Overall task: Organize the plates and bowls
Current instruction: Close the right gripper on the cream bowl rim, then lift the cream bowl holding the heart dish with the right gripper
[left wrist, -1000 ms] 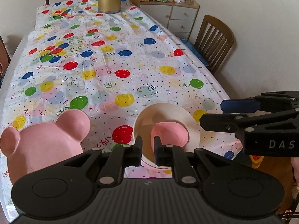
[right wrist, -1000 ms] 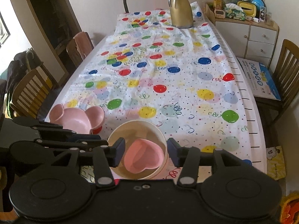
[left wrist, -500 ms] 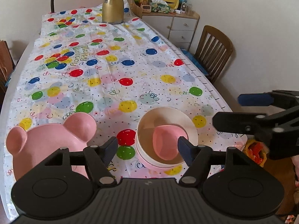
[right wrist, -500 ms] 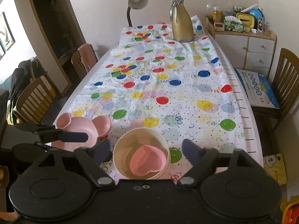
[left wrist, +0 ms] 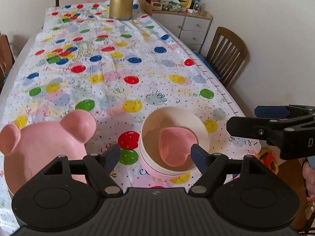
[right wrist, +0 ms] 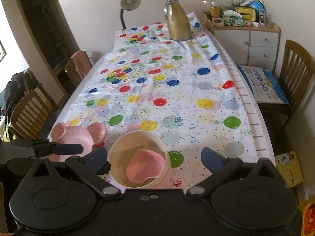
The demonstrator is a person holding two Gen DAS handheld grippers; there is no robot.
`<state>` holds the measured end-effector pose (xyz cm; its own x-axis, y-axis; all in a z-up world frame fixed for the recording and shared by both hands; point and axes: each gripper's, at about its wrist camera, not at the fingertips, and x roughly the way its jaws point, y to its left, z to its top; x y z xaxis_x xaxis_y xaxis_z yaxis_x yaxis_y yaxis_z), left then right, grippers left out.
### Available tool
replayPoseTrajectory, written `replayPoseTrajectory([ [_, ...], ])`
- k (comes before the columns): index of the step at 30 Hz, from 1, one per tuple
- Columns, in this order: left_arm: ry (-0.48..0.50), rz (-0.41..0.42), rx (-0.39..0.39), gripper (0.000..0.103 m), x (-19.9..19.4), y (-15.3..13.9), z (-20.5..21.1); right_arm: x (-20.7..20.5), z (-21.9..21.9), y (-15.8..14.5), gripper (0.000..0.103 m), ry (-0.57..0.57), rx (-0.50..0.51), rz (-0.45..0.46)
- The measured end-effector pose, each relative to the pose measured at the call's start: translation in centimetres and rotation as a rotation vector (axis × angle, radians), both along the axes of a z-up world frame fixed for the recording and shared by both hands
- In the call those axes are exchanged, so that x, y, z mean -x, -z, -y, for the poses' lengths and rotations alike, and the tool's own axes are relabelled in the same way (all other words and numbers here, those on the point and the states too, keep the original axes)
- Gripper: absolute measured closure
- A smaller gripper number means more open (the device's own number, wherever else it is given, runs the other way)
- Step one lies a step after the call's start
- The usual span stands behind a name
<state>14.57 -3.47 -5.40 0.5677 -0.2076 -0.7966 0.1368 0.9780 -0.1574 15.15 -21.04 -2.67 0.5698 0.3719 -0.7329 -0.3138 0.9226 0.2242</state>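
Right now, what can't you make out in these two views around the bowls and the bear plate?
- Pink bear plate: near edge hidden by left gripper body; in right view, partly behind its finger.
- Pink bowl under cream bowl: only a rim shows.
- Heart dish: underside unseen.
- Sideboard clutter: too small.

I count three nested dishes near me: a heart-shaped pink dish (left wrist: pixel 174 146) in a cream bowl (left wrist: pixel 198 122) in a pink bowl (left wrist: pixel 157 174); one bear-shaped plate (left wrist: pixel 41 147) left; one gold jug (left wrist: pixel 120 2) far.
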Motion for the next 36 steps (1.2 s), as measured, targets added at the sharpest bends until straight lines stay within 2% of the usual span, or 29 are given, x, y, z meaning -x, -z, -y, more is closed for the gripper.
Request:
replayPoseTrajectory([
  [7, -0.063, -0.063, 0.026, 0.025, -1.1, 2.5, -0.8, -1.3, 0.1, 2.6, 0.002, 0.058, 0.02, -0.069],
  [13, -0.121, -0.129, 0.047, 0.025, -2.3, 4.8, -1.3, -3.0, -0.3, 5.6, 0.009, 0.105, 0.01, -0.163],
  [18, -0.139, -0.156, 0.057, 0.025, -3.1, 5.8, -1.2, -4.3, -0.5, 7.6, 0.02, 0.143, -0.013, -0.237],
  [25, -0.141, -0.183, 0.062, 0.025, -4.2, 6.6, -0.8, -5.4, -1.0, 8.8, 0.029, 0.143, -0.002, -0.279],
  [32, -0.147, -0.201, 0.08, 0.026, -4.8, 7.1, -0.6, -6.4, -0.6, 9.5, 0.049, 0.146, -0.024, -0.314],
  [36, -0.14, -0.211, 0.1, 0.034, -4.9, 7.2, -0.5, -6.6, -0.7, 9.6, 0.057, 0.129, -0.032, -0.325],
])
